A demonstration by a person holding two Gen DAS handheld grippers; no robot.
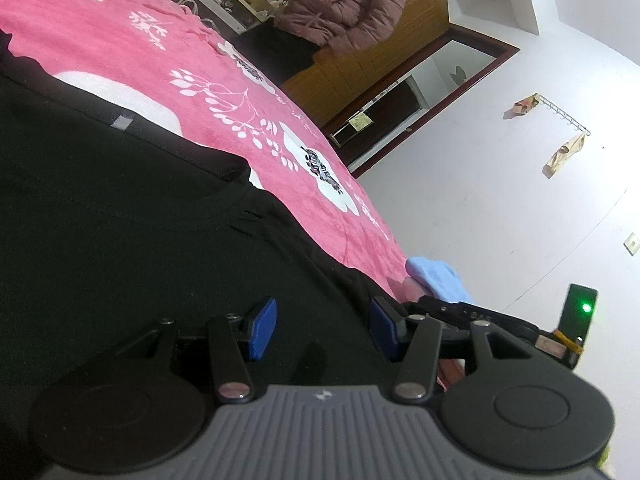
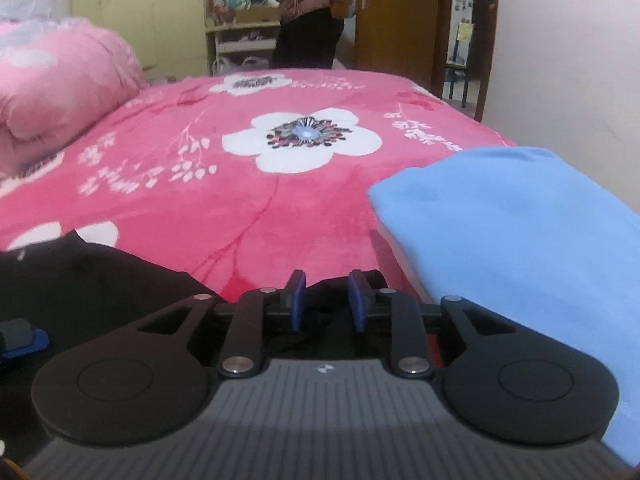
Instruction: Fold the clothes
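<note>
you have a black garment spread flat on the pink flowered bedspread, its dark fabric filling the near left of the left wrist view. a ribbed neckline edge with a small grey tag runs across its upper part, and faint creases fan out near the shoulder. in the right wrist view the same black cloth lies low at the near left. just to its right sits a light blue garment, folded into a smooth, rounded pile at the bed's near right edge.
</note>
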